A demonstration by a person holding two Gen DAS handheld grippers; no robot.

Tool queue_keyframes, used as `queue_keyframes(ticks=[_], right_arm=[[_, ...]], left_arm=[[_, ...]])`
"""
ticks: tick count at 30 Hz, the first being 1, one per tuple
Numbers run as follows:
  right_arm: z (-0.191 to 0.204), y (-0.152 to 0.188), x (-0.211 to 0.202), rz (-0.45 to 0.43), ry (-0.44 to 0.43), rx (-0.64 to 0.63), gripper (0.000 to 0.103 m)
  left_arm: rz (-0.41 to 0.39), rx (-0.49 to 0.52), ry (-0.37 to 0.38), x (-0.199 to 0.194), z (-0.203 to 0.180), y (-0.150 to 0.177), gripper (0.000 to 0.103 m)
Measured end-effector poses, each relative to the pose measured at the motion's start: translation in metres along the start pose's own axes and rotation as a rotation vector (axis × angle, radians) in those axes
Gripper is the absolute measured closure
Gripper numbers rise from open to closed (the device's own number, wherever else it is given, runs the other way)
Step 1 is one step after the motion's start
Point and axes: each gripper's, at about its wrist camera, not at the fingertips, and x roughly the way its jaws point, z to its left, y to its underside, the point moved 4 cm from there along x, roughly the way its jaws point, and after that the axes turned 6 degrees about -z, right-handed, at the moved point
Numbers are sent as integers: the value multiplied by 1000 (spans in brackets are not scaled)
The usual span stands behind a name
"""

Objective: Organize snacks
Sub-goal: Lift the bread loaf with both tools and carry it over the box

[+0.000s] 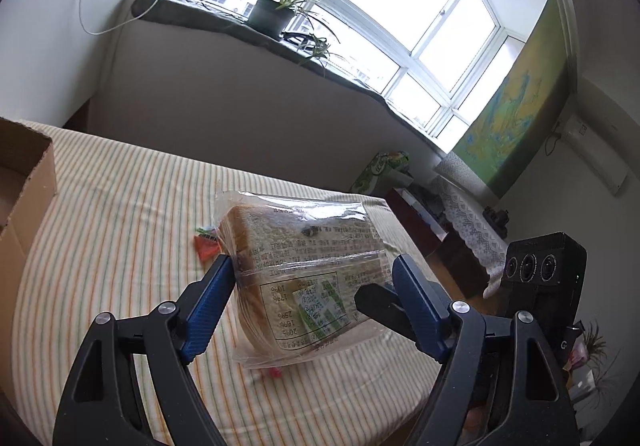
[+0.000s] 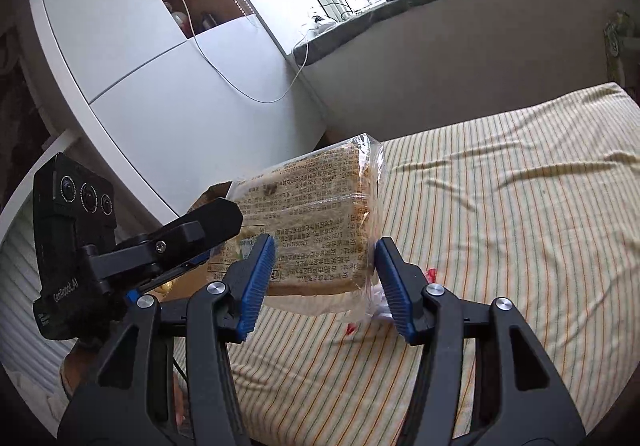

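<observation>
Bread in a clear printed bag (image 1: pixel 308 270) is held in the air above the striped bed (image 1: pixel 120 205), carried by both sets of tongs at once. The left tongs (image 1: pixel 310 302) are clamped across the wide body of the loaf, one blue pad on each side. The right tongs (image 2: pixel 324 278) sit at the other end; in the right wrist view the left pad presses the printed face, while the right pad meets only the crinkled film at the bag's edge, so it cannot be told whether that grip is firm. A cardboard box (image 1: pixel 28 181) stands open at the near left of the bed and is judged to be the likely destination. A small orange packet (image 1: pixel 206 244) lies on the bed just beyond the loaf.

For the carry to go well, the loaf should be kept level and both grips moved together, so the film is not stretched or torn. Pressure is best kept light, since soft slices crush easily. The bag should be lowered fully into the box before either grip is released.
</observation>
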Motion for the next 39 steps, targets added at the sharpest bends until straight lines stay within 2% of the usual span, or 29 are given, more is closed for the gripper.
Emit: queue_keyframes(ticks=[6,19,28,39], right_arm=[[17,-16,-13,-43,19,-68,47],[25,-8,-18,-45,21,-75,47],[67,1,7,-5,-20,-133,47],[166,18,63,63,-159,-260,47]], left_arm=[[-37,28,16,-12,-11,-11,23],[-42,56,1,-28,-16,-4,23],[-85,65,-98,-67,13,-6,23],[-201,37,-275,-146,70,-22,23]])
